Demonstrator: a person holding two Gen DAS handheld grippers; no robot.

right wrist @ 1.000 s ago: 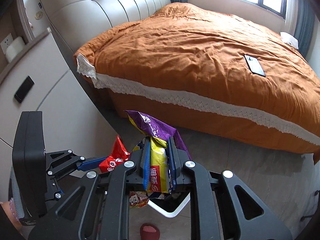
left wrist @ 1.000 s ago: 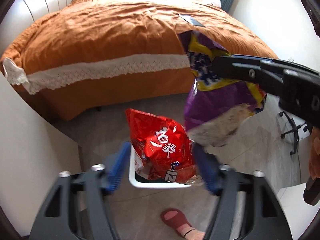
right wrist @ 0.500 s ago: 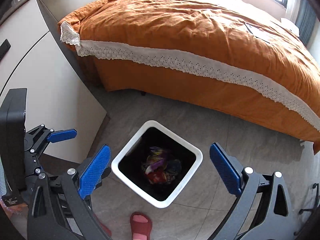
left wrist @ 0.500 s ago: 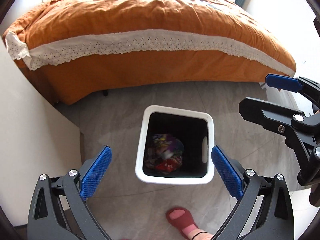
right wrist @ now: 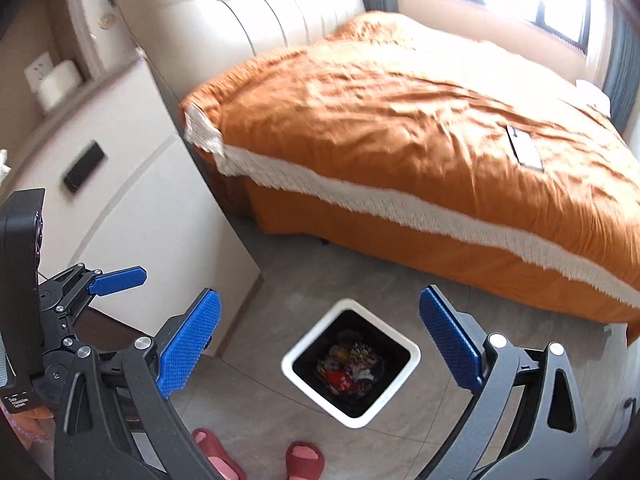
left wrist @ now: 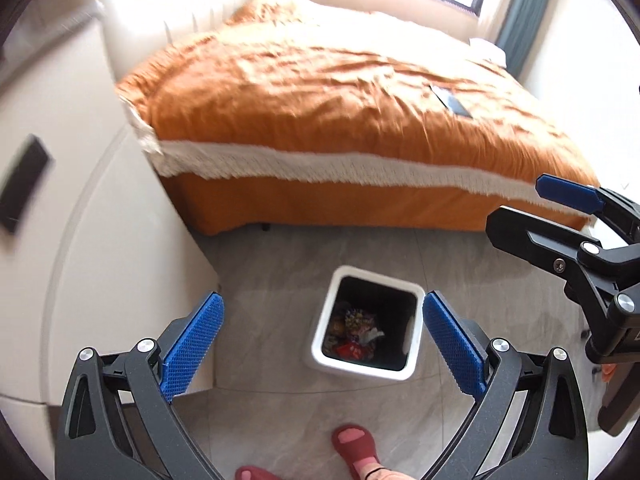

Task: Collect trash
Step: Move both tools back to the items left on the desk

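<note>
A white square trash bin (left wrist: 414, 364) stands on the grey tile floor, also in the right wrist view (right wrist: 294, 376). Crumpled snack wrappers (left wrist: 354, 338) lie at its bottom, red and purple ones among them (right wrist: 350, 368). My left gripper (left wrist: 320, 344) is open and empty, high above the bin. My right gripper (right wrist: 318, 344) is open and empty too, also above the bin. The right gripper shows at the right edge of the left wrist view (left wrist: 576, 216), and the left gripper at the left edge of the right wrist view (right wrist: 100, 284).
A bed with an orange cover (left wrist: 340, 92) fills the room beyond the bin; a dark phone (right wrist: 524, 148) lies on it. A white cabinet (right wrist: 132, 200) stands to the left. The person's feet in red slippers (right wrist: 304, 460) are just before the bin.
Both grippers opened and dropped the red and purple snack bags into the bin. Since then both have risen and tilted up, so the bin looks smaller and more of the bed shows.
</note>
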